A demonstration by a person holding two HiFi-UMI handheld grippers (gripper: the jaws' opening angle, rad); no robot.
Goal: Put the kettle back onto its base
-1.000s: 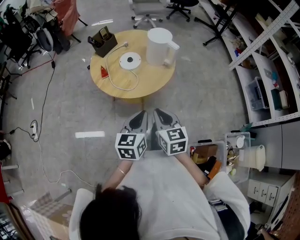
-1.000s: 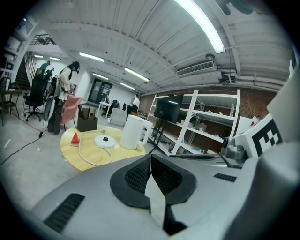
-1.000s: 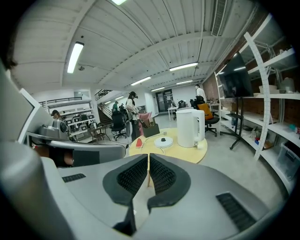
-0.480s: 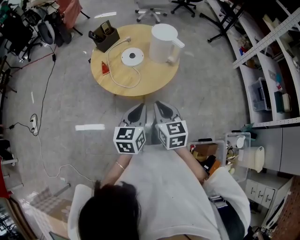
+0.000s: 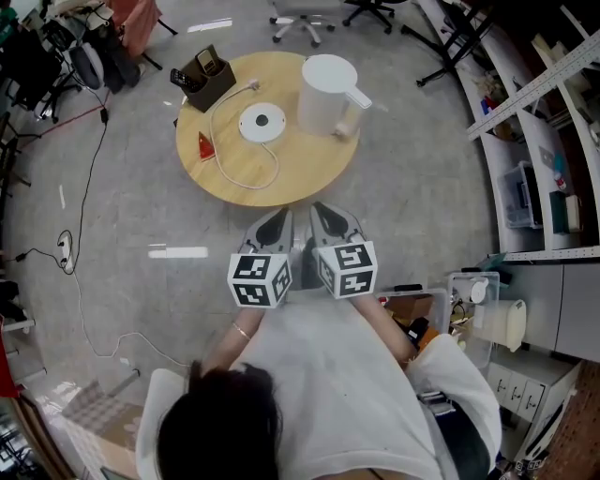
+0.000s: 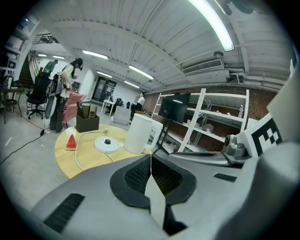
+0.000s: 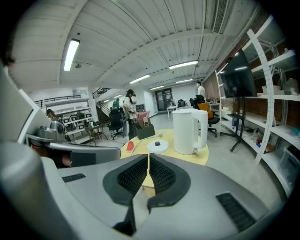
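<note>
Looked down on a grey concrete floor (image 5: pixel 422 187), streaked by a pale glare (image 5: pixel 176 251) at nine o'clock. Found a round wooden table (image 5: pixel 300 169) at twelve o'clock, with a white-based office chair (image 5: pixel 298 19) just beyond it. Traced a black cable (image 5: pixel 89 178) across the floor at ten o'clock. Passed white metal shelving (image 5: pixel 548 131) from one to three o'clock — storage boxes on its boards — and a low pale cabinet (image 5: pixel 520 380) with drawers at four o'clock. Saw, in the left gripper view, a ribbed white ceiling (image 6: pixel 140 42) lit by long tube lamps (image 6: pixel 211 23), an air-conditioning unit (image 6: pixel 201 67) hung under it, and a brick wall (image 6: pixel 260 101) behind the racks.
</note>
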